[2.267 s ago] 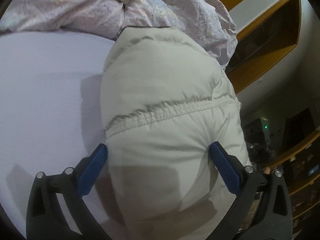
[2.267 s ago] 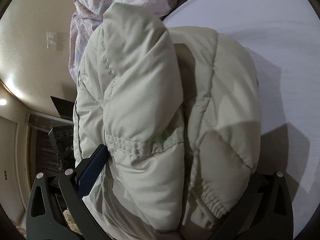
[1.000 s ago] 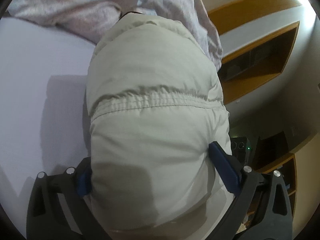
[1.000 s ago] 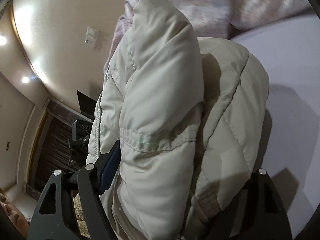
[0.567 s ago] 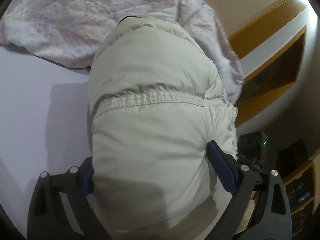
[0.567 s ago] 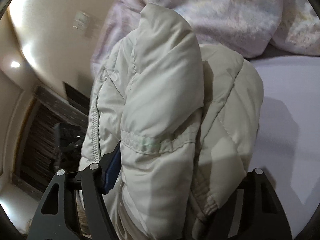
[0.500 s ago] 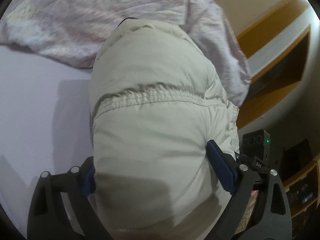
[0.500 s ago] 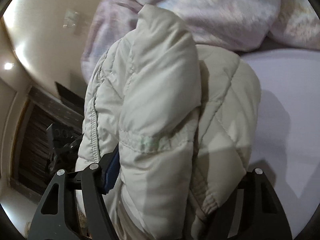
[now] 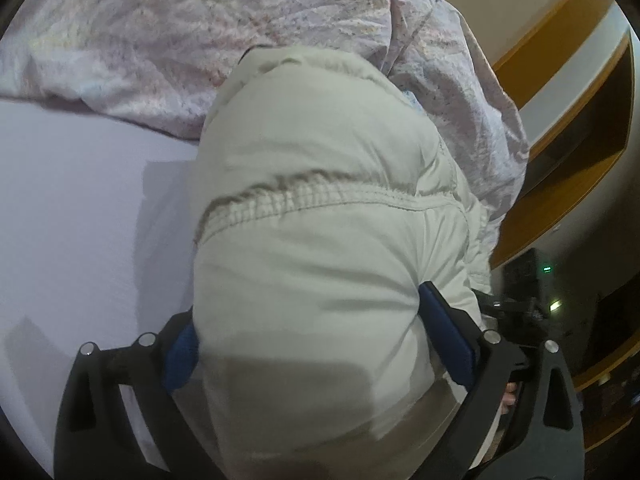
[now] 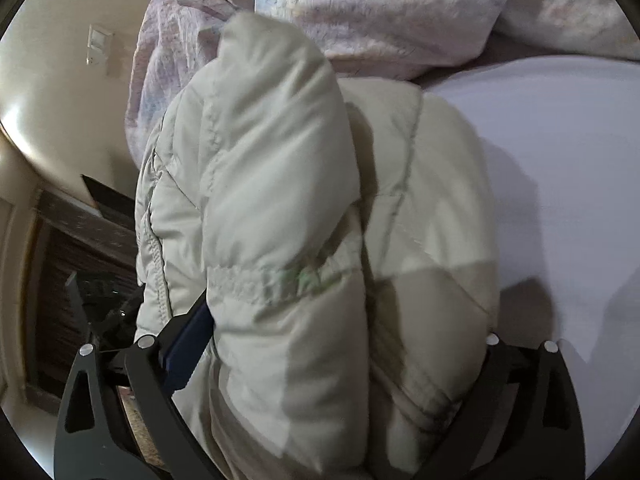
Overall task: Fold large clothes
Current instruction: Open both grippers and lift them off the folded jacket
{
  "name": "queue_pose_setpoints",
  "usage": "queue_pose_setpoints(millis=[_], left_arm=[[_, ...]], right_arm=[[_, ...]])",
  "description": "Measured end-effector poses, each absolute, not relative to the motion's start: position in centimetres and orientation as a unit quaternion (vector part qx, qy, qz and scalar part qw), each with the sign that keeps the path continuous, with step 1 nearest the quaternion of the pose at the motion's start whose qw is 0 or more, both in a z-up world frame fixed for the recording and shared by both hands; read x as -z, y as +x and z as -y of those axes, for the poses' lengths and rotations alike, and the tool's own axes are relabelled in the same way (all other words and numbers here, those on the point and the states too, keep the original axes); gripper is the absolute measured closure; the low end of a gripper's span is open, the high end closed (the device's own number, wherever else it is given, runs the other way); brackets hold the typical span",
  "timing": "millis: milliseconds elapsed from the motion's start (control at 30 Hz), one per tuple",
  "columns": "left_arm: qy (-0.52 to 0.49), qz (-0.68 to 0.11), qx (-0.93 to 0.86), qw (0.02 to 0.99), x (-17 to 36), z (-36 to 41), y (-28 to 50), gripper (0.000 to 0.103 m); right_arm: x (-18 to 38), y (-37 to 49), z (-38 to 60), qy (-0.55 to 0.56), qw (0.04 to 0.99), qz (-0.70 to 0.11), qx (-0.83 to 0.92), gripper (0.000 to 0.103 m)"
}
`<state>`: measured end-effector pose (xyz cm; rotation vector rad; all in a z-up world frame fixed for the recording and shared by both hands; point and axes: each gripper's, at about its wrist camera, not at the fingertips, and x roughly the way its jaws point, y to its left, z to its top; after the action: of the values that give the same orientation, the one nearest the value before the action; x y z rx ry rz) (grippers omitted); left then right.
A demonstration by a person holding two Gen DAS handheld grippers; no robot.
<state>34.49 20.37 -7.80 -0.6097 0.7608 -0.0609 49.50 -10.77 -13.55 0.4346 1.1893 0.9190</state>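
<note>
Jacket (image 9: 320, 280): one, folded; quilt (image 9: 160, 40): one, seemingly.

Cream wall (image 10: 52, 92) with switch plate (image 10: 97, 50); wooden shelving (image 9: 576, 120) (orange-brown) opposite.

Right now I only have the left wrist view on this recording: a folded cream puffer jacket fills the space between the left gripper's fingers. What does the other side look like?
Observer: In the right wrist view, the puffer jacket shows a padded sleeve folded along its top, with an elastic cuff seam across it.
Operator: Is the right gripper clamped on it?
Observer: The right gripper straddles the jacket's near end, and its jaws are opening; one blue pad sits at the jacket's edge, while the other is hidden behind the fabric.
Operator: What lies beyond the jacket there?
Observer: A crumpled floral quilt lies at the jacket's far end, and a wall switch shows on the cream wall beside it.
</note>
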Motion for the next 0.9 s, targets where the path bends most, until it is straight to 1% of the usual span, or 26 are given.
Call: queue_pose_setpoints(millis=[167,267,433,500,600,667,767,900], left_arm=[[-0.227,-0.355,-0.016,0.907,5.6,-19.9,33.4,0.003],[-0.174,-0.345,-0.047,0.921,4.2,-19.1,33.1,0.003],[-0.118,-0.339,-0.077,0.93,2.8,-18.0,33.0,0.003],[-0.105,-0.336,-0.08,0.933,2.5,-17.7,33.0,0.003],[-0.09,-0.332,-0.085,0.935,2.1,-17.2,33.0,0.003],[-0.083,-0.329,-0.086,0.937,1.9,-16.9,33.0,0.003],[-0.076,-0.324,-0.087,0.939,1.6,-16.6,33.1,0.003],[-0.078,-0.31,-0.069,0.945,0.8,-16.2,33.9,0.003]], right_arm=[[9.9,48.4,13.4,0.143,0.767,-0.51,-0.362,0.004],[7.4,47.8,14.4,0.108,0.816,-0.472,-0.316,0.004],[4.5,46.6,12.8,0.063,0.855,-0.422,-0.296,0.005],[3.4,45.7,10.9,0.029,0.871,-0.391,-0.296,0.009],[2.6,44.6,8.4,-0.022,0.885,-0.357,-0.297,0.017],[2.5,44.2,7.2,-0.05,0.89,-0.344,-0.296,0.025],[2.8,44.1,6.1,-0.074,0.892,-0.334,-0.296,0.034],[2.7,44.0,5.8,-0.074,0.902,-0.308,-0.293,0.034]])
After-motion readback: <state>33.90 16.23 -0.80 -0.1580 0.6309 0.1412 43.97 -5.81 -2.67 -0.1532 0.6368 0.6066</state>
